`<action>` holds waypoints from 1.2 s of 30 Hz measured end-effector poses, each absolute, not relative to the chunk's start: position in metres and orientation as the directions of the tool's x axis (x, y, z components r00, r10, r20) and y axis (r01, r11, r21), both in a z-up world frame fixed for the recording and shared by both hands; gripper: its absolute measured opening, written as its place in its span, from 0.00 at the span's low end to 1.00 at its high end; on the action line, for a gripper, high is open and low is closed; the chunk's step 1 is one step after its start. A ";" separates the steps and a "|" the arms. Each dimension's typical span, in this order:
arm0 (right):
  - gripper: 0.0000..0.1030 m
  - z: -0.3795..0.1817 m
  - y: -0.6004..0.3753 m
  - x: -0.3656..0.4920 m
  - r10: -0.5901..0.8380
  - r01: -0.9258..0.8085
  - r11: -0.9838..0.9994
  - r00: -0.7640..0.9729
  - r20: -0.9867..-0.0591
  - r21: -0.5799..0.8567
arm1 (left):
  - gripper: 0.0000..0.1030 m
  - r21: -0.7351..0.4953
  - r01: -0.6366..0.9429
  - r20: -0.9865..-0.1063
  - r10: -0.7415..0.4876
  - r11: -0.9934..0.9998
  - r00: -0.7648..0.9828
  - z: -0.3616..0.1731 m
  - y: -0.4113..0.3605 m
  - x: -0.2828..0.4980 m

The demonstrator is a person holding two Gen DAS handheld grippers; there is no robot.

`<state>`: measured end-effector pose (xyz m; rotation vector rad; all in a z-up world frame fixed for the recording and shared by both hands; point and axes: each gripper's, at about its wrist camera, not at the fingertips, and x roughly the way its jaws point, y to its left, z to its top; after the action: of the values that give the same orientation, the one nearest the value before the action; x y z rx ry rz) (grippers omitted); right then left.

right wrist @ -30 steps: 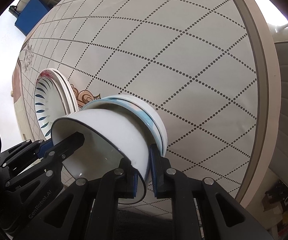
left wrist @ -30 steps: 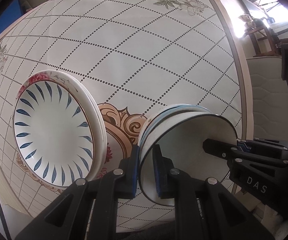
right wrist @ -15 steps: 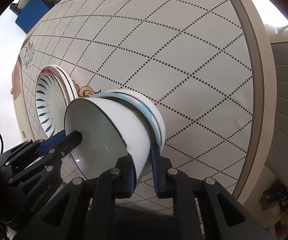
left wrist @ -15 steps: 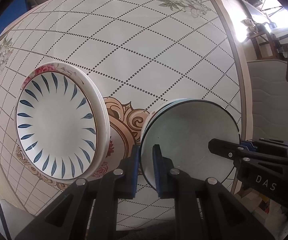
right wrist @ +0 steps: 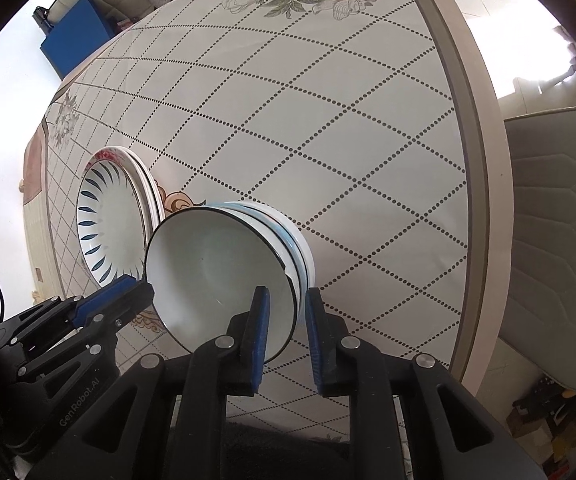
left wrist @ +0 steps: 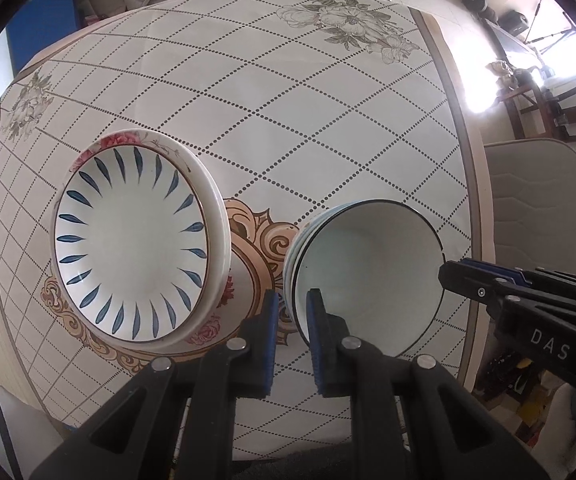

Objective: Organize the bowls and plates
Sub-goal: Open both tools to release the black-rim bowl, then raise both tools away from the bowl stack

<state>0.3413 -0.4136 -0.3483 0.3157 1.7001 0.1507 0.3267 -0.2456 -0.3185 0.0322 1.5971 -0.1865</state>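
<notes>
While the top bowl (left wrist: pixel 367 272) sits nested in the bowl stack (left wrist: pixel 289 256) on the table (left wrist: pixel 288 120), just right of the plates (left wrist: pixel 132 240), we judge the step in hand to be letting go cleanly. The left gripper (left wrist: pixel 291 300) is clenched on the bowl's near rim, one pad inside and one outside. The right gripper (right wrist: pixel 286 296) straddles the opposite rim; its jaws have just been opening, and a gap shows between the outer pad and the bowl's wall, so it no longer pinches.

To do this well, we open the left jaws fully before we lift, or the bowl may tip out of its nest. We draw both grippers straight up along the rim, not sideways, since a pad that drags on the wall could shift the whole stack toward the plates. We keep the inner pads off the bowl's inside face as they clear the rim.
</notes>
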 end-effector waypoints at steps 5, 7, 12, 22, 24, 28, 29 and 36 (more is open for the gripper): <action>0.79 -0.325 -0.417 0.327 0.229 0.082 0.971 -0.043 -0.973 0.225 | 0.15 -0.073 0.146 -0.996 -0.079 0.987 0.034 -0.296 -0.246 0.315; 0.92 -0.312 -0.419 0.319 0.211 0.063 0.976 -0.001 -0.978 0.210 | 0.29 -0.053 0.153 -0.994 -0.066 0.987 0.083 -0.284 -0.248 0.308; 0.92 -0.279 -0.425 0.292 0.135 0.052 0.989 0.092 -0.987 0.140 | 0.73 -0.033 0.117 -0.979 -0.056 0.993 0.194 -0.251 -0.243 0.291; 0.92 -0.215 -0.430 0.235 0.061 0.083 0.993 0.220 -0.974 0.080 | 0.82 0.018 0.084 -0.946 -0.010 0.996 0.323 -0.199 -0.236 0.249; 0.92 -0.199 -0.429 0.225 0.045 0.079 0.995 0.246 -0.968 0.066 | 0.84 0.027 0.087 -0.939 -0.005 0.996 0.344 -0.190 -0.236 0.242; 0.92 -0.174 -0.423 0.211 0.026 0.067 0.997 0.290 -0.957 0.048 | 0.84 0.041 0.087 -0.924 0.005 0.995 0.383 -0.172 -0.237 0.229; 0.92 -0.168 -0.422 0.207 0.022 0.067 0.997 0.298 -0.954 0.044 | 0.84 0.041 0.087 -0.919 0.003 0.995 0.395 -0.168 -0.237 0.227; 0.92 -0.139 -0.427 0.191 0.003 0.079 0.996 0.344 -0.939 0.031 | 0.84 0.051 0.101 -0.901 0.002 0.994 0.434 -0.152 -0.241 0.214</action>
<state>0.1907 -0.4270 -0.1394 0.0756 1.2194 -0.0495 0.2136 -0.2414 -0.1525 0.1023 1.1205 -0.0614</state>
